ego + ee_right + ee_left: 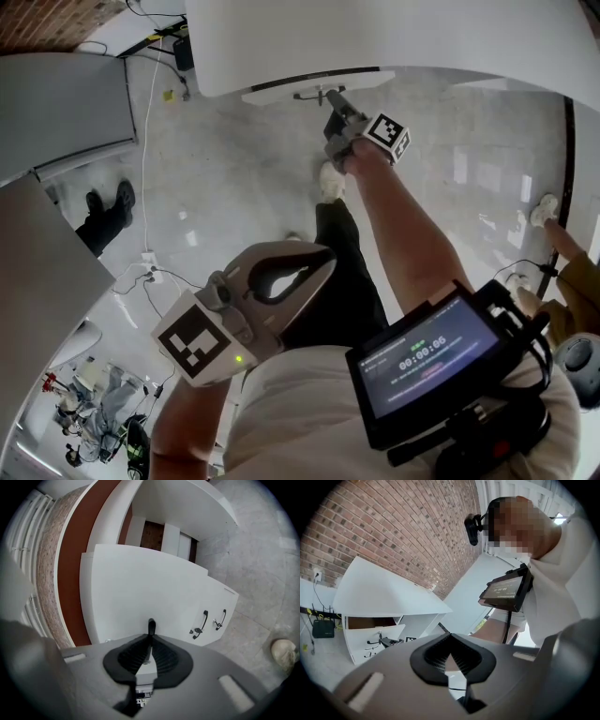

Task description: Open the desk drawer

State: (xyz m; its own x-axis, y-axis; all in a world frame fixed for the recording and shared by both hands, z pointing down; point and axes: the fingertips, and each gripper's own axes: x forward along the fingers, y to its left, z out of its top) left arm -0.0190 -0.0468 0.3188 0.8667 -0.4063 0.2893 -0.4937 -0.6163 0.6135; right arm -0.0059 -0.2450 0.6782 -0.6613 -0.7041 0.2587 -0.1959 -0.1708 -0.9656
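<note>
Polished stone floor (234,159), red brick wall (393,527). White desk (384,588): smooth, flat-edged boards. Top drawer (140,588), directly under the desk's front edge: rigid panel, probably light and free-sliding; best taken by its handle. Handle (151,626): slim black bar, hard, clamped in right gripper (150,640). Left gripper (450,639): jaws together, empty.

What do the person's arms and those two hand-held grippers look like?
The left gripper and right gripper are grey shells, each with two jaws lined in ribbed black pads. Each carries a white cube with black square markers; a small green light glows by the left one. No cables show on them. The arms are bare below a white shirt's sleeves.
</note>
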